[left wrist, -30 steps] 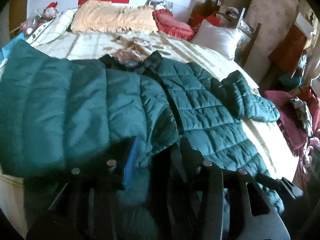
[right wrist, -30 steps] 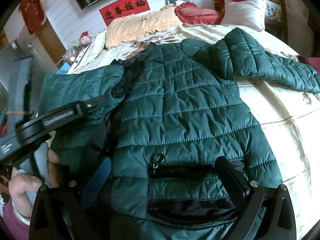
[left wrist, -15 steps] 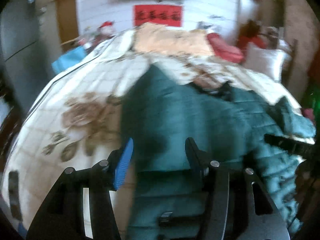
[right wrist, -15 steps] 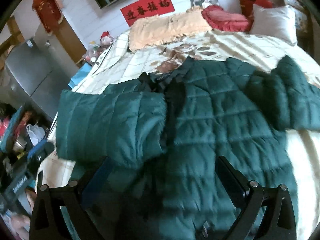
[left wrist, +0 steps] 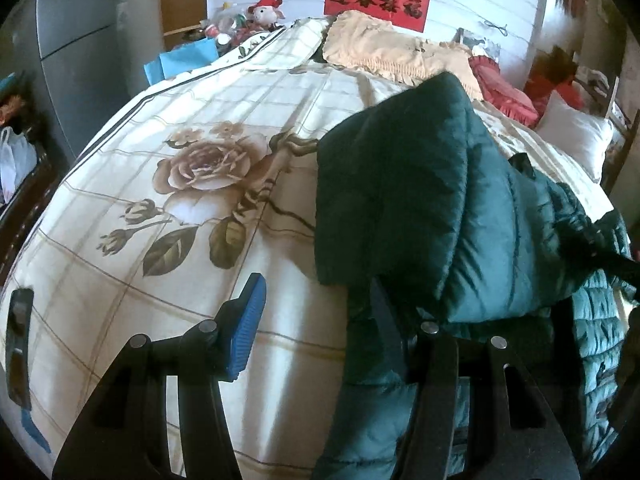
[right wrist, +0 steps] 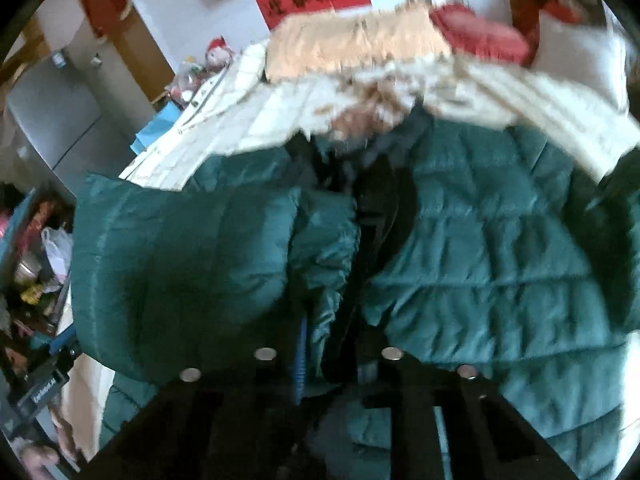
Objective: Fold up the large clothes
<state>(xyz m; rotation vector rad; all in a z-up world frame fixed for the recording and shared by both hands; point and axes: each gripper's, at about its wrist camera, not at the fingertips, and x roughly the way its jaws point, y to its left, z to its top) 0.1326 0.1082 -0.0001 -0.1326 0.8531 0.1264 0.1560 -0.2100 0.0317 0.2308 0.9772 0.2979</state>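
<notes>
A dark green quilted jacket (left wrist: 452, 220) lies on the bed, its left sleeve folded across the body. My left gripper (left wrist: 316, 304) is open at the jacket's left edge; its blue-padded finger (left wrist: 246, 328) is over bare bedsheet and the other finger is hidden under the green fabric. In the blurred right wrist view the jacket (right wrist: 480, 248) fills the frame. My right gripper (right wrist: 332, 344) is shut on the jacket's front edge by the dark zipper strip.
The bed has a cream floral sheet (left wrist: 192, 184). A peach blanket (left wrist: 384, 48), red cushion (left wrist: 500, 92) and white pillow (left wrist: 572, 136) lie at the head. A grey cabinet (left wrist: 76, 40) and cluttered floor stand to the left.
My left gripper has swung left to the jacket's edge, over bare sheet. My right gripper has moved forward and closed on the jacket front; it was open before.
</notes>
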